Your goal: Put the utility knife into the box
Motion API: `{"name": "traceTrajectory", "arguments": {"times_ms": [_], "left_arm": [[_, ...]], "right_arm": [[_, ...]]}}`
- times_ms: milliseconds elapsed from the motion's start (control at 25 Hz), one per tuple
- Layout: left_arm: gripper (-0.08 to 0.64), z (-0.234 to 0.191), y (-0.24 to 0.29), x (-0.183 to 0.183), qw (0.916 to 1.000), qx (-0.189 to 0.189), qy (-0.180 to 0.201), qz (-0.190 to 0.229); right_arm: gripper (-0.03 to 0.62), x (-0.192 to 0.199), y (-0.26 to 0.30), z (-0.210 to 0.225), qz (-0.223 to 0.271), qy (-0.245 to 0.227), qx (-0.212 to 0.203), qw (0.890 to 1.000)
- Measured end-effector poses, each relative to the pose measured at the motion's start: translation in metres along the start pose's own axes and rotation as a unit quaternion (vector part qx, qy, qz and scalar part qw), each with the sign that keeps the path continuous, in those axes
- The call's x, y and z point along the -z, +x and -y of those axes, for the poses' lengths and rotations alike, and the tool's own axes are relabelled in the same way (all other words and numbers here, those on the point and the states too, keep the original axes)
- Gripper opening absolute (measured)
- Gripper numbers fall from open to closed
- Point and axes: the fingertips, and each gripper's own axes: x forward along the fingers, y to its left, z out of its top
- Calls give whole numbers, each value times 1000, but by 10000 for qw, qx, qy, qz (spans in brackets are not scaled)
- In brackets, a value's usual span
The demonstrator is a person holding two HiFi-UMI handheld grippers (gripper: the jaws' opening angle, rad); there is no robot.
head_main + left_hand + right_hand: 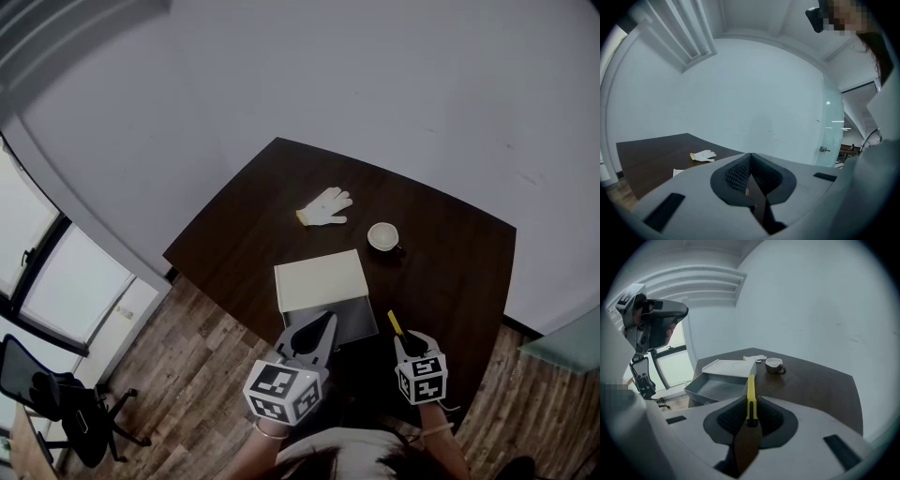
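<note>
**Edges and room.** The dark brown wooden table (450,272) stands cornerwise to the pale wall (375,84), with its far corner close against it. Its left edge drops to a wood-plank floor (187,375), where a black office chair (66,403) stands well apart. The flat cream rectangular box (321,279) lies near the table's near-left edge. Its grey inner tray (349,322) shows open on the side nearest the person. A white fabric glove (325,206) lies beyond the box. A small cup, white inside and dark outside (382,235), sits to the far right of the box, apart from it. Bare tabletop runs from the tray's right wall to the table's right edge.

**Left gripper** (326,319). It is close to level, over the near-left part of the tray, and aimed toward the box. In its own view the jaws meet at the tips, with nothing seen between them.

**Right gripper** (405,337). It is tilted downward, just right of the tray's near corner. Its jaws are clamped on the slim yellow utility knife (750,390), gripping the dark rear end. The yellow body projects forward past the pads.

**Task item.** The knife (395,322) is held above the table beside the tray, outside the box.
</note>
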Motion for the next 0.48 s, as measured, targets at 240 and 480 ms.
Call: {"name": "traceTrajectory", "arguments": {"times_ms": [240,480], "left_arm": [[17,-20,-10,-4,9999,-86,-61,105],[17,-35,-18,-7,9996,-209,-110,175]], "right_arm": [[71,-15,10,-16,66,-138,-61,9999],[71,-26,20,-30,76,-266,-178,9995]]}}
